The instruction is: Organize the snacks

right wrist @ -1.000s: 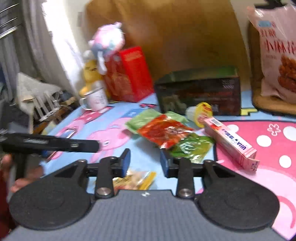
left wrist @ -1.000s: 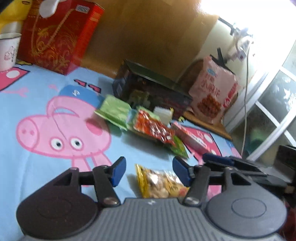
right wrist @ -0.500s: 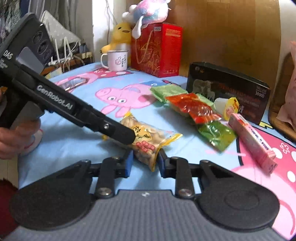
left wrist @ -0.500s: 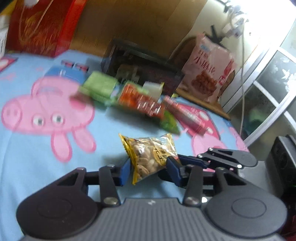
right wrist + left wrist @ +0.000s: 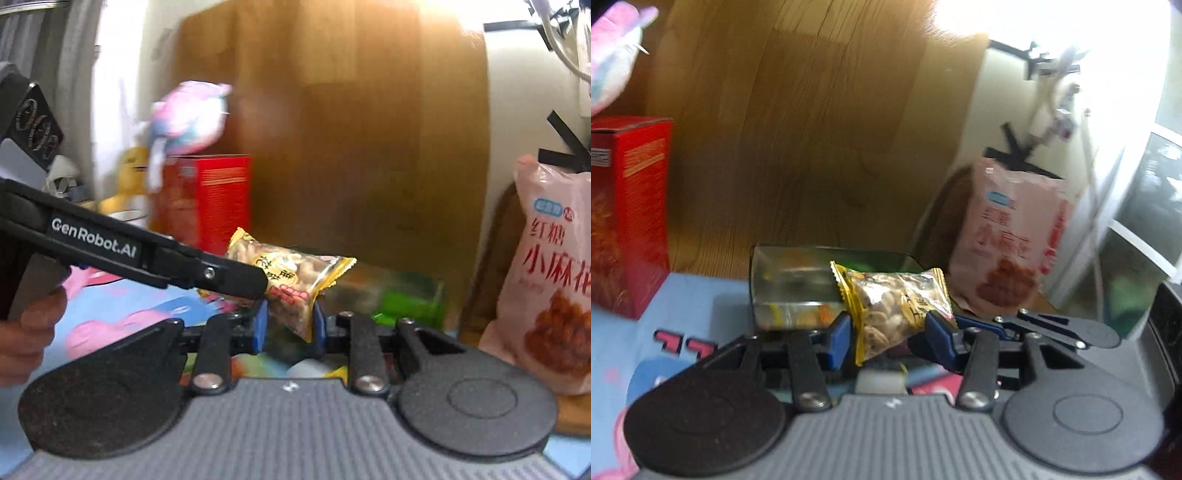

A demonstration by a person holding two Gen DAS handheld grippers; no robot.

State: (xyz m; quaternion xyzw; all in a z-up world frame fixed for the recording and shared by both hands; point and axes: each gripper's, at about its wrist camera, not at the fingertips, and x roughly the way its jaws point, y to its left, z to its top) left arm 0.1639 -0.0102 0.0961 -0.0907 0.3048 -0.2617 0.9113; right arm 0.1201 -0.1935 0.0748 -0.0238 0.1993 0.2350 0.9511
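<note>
Red box [image 5: 626, 218] sits at the far left edge of the bed. My left gripper [image 5: 890, 338] has its blue pads on the yellow peanut snack pack [image 5: 897, 306], jaws easing open a touch. My right gripper [image 5: 289, 326] is clamped narrow on the same pack, which is held up above the bedsheet [image 5: 698, 299], in front of the dark box [image 5: 790, 288]. Pink snack bag [image 5: 1012, 240] leans at the far right corner.

Window [image 5: 1145, 206] glare blows out upper right; background motion-blurred, perhaps defocused; fisheye-bent edges.
</note>
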